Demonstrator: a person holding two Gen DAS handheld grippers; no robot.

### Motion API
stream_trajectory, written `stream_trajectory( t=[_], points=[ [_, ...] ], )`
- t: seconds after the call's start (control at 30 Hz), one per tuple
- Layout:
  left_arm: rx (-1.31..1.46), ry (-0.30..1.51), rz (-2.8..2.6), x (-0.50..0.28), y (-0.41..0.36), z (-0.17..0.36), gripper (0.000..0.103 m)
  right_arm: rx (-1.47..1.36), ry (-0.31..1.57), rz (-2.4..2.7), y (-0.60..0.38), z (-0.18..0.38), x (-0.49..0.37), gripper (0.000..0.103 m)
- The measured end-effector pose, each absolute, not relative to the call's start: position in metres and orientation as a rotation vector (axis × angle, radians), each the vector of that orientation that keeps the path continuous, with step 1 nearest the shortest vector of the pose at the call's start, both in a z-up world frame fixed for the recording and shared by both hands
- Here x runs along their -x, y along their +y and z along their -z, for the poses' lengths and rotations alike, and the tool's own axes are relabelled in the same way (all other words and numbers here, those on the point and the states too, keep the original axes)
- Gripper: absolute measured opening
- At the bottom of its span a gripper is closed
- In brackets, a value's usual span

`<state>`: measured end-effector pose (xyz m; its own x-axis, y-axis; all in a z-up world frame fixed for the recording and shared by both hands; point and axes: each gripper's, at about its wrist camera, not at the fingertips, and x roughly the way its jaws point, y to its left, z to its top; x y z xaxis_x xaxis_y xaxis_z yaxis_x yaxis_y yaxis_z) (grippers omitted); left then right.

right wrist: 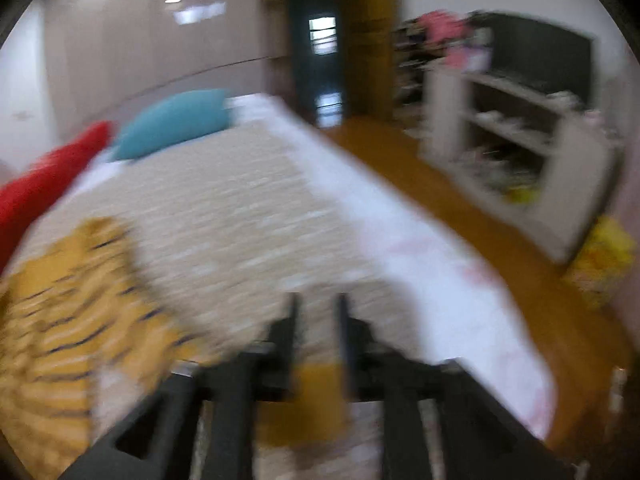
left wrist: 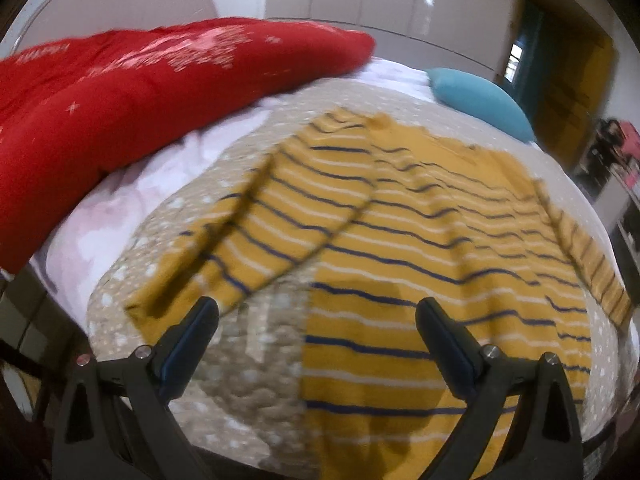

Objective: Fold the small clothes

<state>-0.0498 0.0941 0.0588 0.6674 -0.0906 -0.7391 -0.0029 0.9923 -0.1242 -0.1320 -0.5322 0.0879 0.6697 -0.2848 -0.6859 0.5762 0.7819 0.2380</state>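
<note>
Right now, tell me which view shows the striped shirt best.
The left wrist view: the yellow striped shirt lies spread across the bed, stripes and sleeves readable. The right wrist view is blurred and catches only one part at its left edge.

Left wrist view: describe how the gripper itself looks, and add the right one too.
The left gripper has two matte black plastic fingers that taper towards the tips, each lined inside with a dark blue pad. Round silver bolt heads sit at the finger pivots, on black triangular frame arms with cut-outs. The right gripper is blurred; it shows the same black fingers and black frame bars. No cables, markings or sleeves are visible.
</note>
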Motion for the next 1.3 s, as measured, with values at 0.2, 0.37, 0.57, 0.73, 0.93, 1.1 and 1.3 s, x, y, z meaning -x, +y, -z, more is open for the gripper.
stream_trajectory(
  t=[0.2, 0.37, 0.57, 0.73, 0.93, 1.1, 1.3],
  points=[
    [0.125, 0.832, 0.04, 0.05, 0.102, -0.061, 0.099, -0.361, 0.771, 0.323, -0.499, -0.055, 0.105, 0.039],
    [0.112, 0.804, 0.025, 0.041, 0.112, -0.072, 0.099, -0.343, 0.765, 0.38, -0.516, -0.072, 0.103, 0.009],
    [0.107, 0.781, -0.045, 0.02, 0.155, -0.076, 0.099, -0.367, 0.716, 0.737, -0.569, -0.094, 0.118, 0.027],
    [0.161, 0.873, -0.043, -0.011, 0.193, -0.053, 0.099, -0.351, 0.676, 0.63, -0.519, -0.092, 0.134, 0.054],
    [0.105, 0.942, 0.056, -0.028, 0.184, -0.033, 0.095, -0.314, 0.733, 0.451, -0.457, -0.071, 0.12, 0.054],
    [0.078, 1.034, 0.1, -0.038, 0.174, -0.024, 0.013, -0.286, 0.764, 0.356, -0.419, -0.064, 0.099, 0.054],
    [0.126, 0.952, -0.249, -0.074, 0.262, -0.055, 0.01, -0.208, 0.745, 0.281, -0.381, -0.083, 0.081, 0.054]
  ],
)
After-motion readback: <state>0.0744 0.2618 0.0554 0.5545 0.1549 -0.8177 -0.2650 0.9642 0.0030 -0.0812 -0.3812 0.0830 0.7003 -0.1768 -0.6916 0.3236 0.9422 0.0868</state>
